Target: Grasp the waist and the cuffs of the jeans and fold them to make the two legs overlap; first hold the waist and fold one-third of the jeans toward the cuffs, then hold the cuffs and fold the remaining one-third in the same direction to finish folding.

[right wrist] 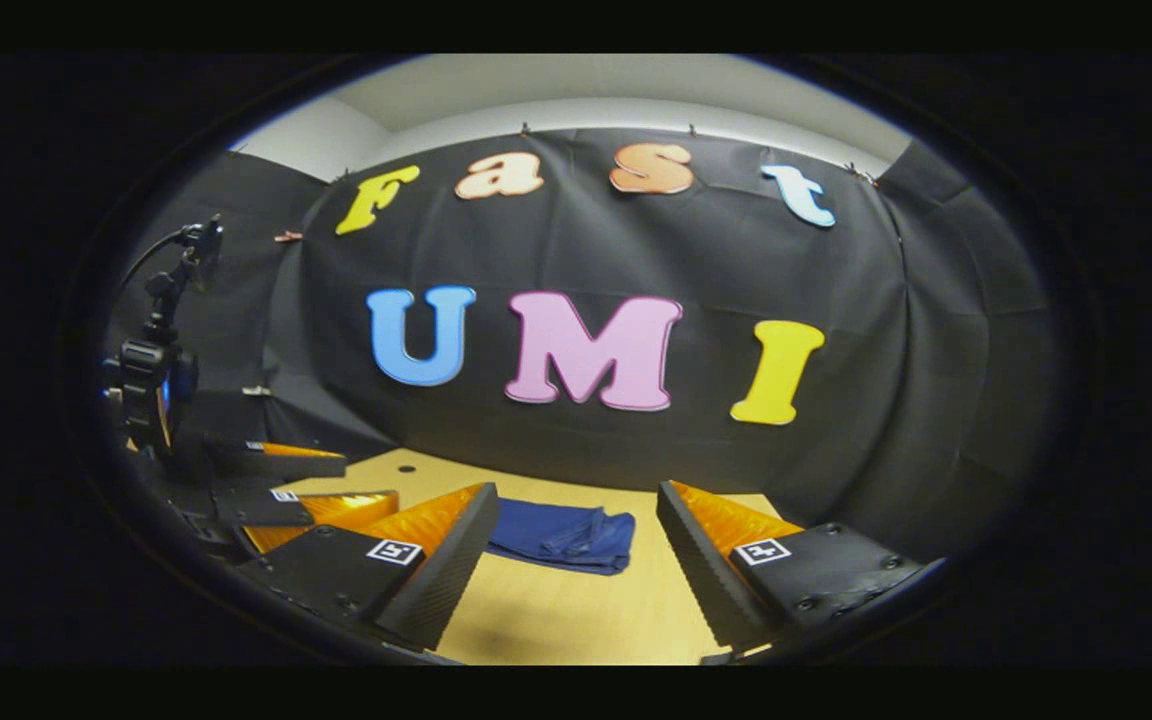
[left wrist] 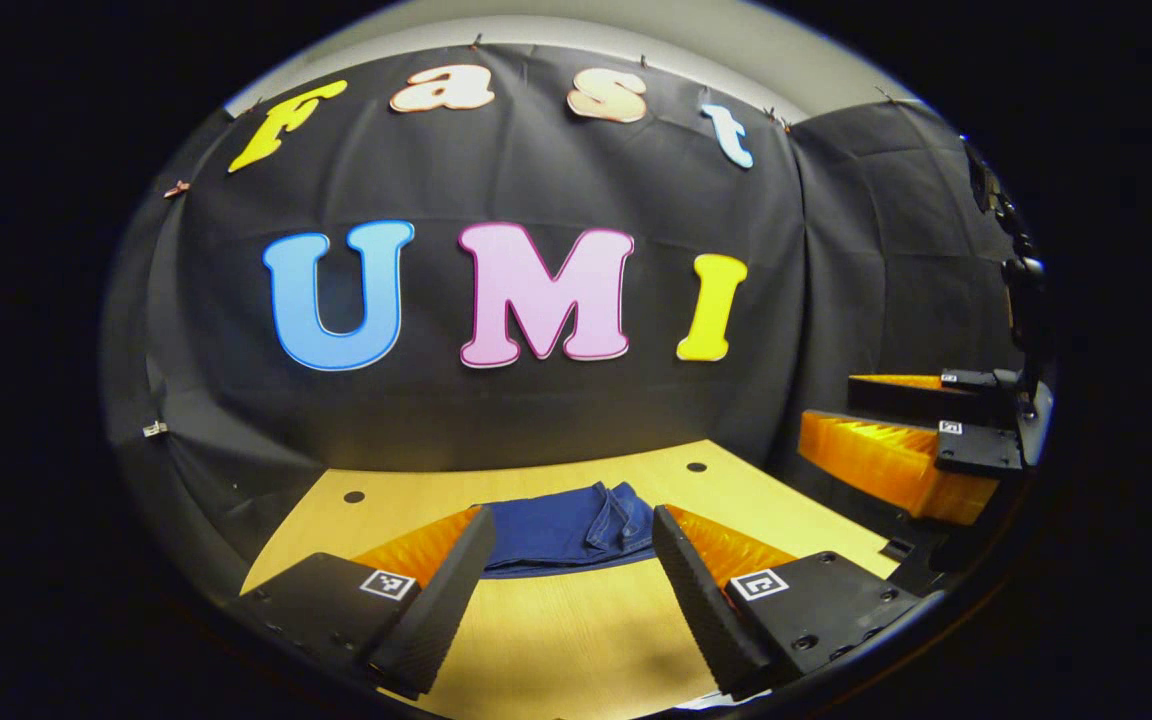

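Note:
The blue jeans (left wrist: 571, 528) lie folded into a compact bundle on the wooden table (left wrist: 556, 640), a pocket and seams showing on the right side. In the left gripper view my left gripper (left wrist: 568, 565) is open, held above the table with the bundle beyond its fingertips. The right gripper (left wrist: 911, 425) shows farther off at the right, open. In the right gripper view the jeans (right wrist: 564, 535) sit ahead of my open right gripper (right wrist: 576, 535), nothing between its fingers. The left gripper (right wrist: 281, 480) appears at the left edge, open.
Black cloth walls close the booth behind and beside the table. Two small dark holes (left wrist: 354, 496) mark the table's far part. A camera stand (right wrist: 158, 350) rises at the left in the right gripper view.

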